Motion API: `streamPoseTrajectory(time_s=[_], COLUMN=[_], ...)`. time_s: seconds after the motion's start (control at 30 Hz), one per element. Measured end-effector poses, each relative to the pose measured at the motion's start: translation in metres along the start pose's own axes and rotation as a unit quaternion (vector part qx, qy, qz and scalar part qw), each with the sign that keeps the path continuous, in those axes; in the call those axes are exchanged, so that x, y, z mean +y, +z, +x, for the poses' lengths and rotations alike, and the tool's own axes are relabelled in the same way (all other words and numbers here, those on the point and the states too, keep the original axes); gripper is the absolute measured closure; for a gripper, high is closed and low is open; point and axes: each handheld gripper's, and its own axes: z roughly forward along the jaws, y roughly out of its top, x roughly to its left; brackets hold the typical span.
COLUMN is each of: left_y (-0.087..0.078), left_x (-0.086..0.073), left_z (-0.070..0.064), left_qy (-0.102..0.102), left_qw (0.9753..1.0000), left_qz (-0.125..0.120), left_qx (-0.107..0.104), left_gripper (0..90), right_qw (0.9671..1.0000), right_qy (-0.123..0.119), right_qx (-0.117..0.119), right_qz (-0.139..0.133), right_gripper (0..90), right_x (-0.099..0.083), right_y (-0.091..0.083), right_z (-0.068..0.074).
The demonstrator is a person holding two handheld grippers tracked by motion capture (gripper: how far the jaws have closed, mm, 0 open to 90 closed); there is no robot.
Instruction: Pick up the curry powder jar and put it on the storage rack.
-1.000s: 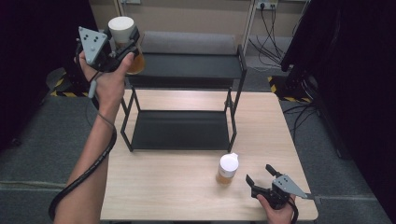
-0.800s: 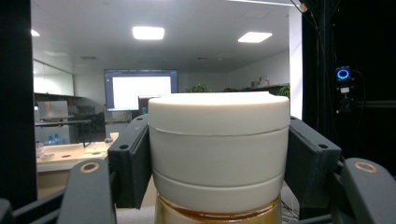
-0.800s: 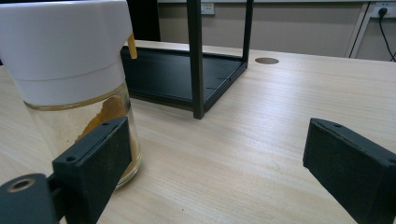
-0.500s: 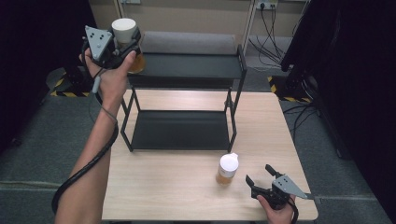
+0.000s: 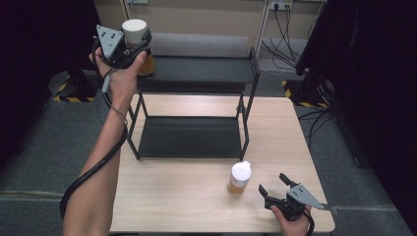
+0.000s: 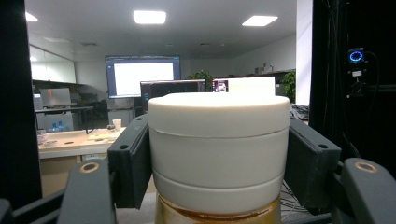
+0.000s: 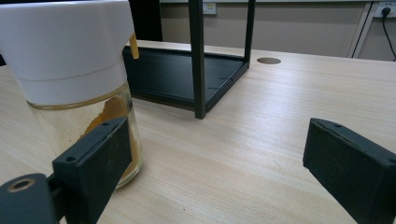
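White-capped jar [image 6: 218, 148], clamped in left gripper [image 5: 129, 45]

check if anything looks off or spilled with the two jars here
Nothing spilled. The table jar stands upright, though orange powder smears its glass inside. The other jar sits straight in the left claw.

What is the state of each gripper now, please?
Left gripper: closed on the white lid of a jar at the rack's top shelf.
Right gripper: open, holding nothing.
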Motion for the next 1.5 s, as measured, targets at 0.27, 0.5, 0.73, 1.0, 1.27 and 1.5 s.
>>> streamPoseTrajectory(time_s=[0.27, 0.5, 0.73, 1.0, 1.27, 1.5], left_y=[0.004, 0.003, -0.006, -0.024, -0.044, -0.056], left_x=[-0.004, -0.003, 0.000, -0.005, -0.014, -0.021], left_z=[0.003, 0.001, -0.003, -0.010, -0.015, -0.015], left_qy=[-0.014, -0.023, -0.018, -0.023, -0.028, -0.029], left_qw=[0.9999, 0.9997, 0.9997, 0.9995, 0.9994, 0.9995], left_qz=[0.006, 0.004, -0.001, -0.012, -0.019, -0.015], left_qx=[0.001, 0.009, 0.018, 0.016, 0.012, 0.005], left_gripper=[33.4, 27.5, 16.5, 15.7, 15.4, 15.4], right_qw=[1.0000, 1.0000, 1.0000, 1.0000, 1.0000, 1.0000], right_qy=[-0.001, -0.002, -0.001, -0.003, -0.002, -0.001], right_qx=[0.001, 0.001, 0.001, 0.001, 0.002, 0.003], right_qz=[0.001, 0.001, 0.001, 0.001, 0.000, 0.000], right_gripper=[8.3, 8.3, 8.3, 8.3, 8.3, 8.3], right_x=[0.000, 0.000, 0.000, 0.000, 0.000, 0.000], right_y=[0.000, 0.000, 0.000, 0.000, 0.000, 0.000], right_z=[0.000, 0.000, 0.000, 0.000, 0.000, -0.001])
